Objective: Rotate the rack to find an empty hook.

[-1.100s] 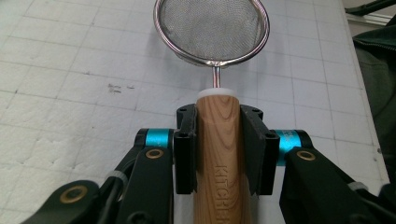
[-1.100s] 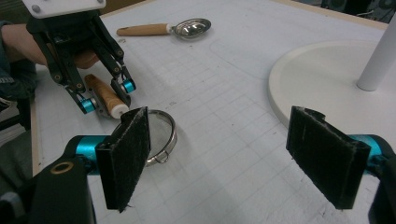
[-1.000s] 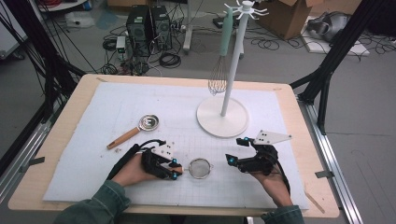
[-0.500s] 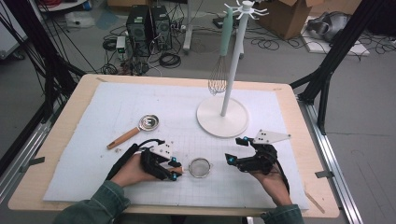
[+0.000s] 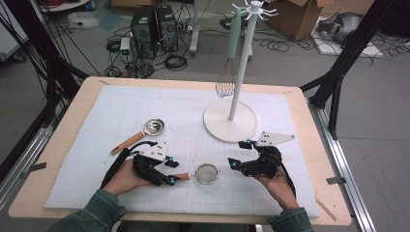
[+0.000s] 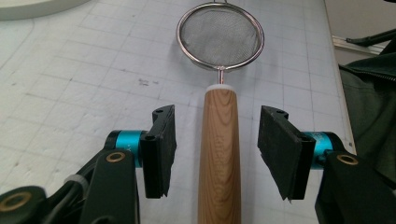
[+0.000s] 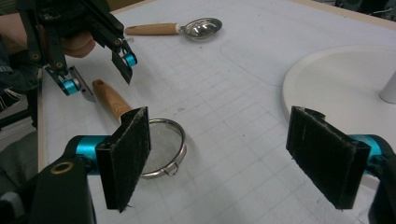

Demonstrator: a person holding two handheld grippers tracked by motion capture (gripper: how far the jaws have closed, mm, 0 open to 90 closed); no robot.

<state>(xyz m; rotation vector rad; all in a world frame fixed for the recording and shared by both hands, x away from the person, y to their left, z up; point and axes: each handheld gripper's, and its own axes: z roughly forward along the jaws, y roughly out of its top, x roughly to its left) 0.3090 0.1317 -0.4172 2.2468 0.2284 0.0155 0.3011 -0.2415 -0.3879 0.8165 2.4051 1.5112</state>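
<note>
Scoop: a small metal scoop (image 5: pixel 154 127) with a wooden handle lies on the white gridded mat (image 5: pixel 96 145), left of centre, apart from both hands; it also shows far off in the right gripper view (image 7: pixel 201 27).
Left claw: the left claw (image 5: pixel 170 170) lies low on the mat in the person's left hand (image 5: pixel 126 177), pointing right. Its jaws are released, one on each side of the strainer's wooden handle (image 6: pixel 219 154), with a clear gap on both sides and no touch.
Strainer: the little mesh strainer (image 5: pixel 207 173) rests on the mat near the table's front edge, between the two claws, bowl to the right and handle running left into the left claw's gap.
Right claw: the right claw (image 5: pixel 240 154) is held just right of the strainer in the right hand (image 5: pixel 278 186), jaws spread wide and holding nothing; its near pad (image 7: pixel 126 154) hangs in front of the strainer's rim.
Stand: a white stand (image 5: pixel 231 121) with a round base sits behind the right claw; a whisk (image 5: pixel 226 79) with a pale green handle hangs from its top.
</note>
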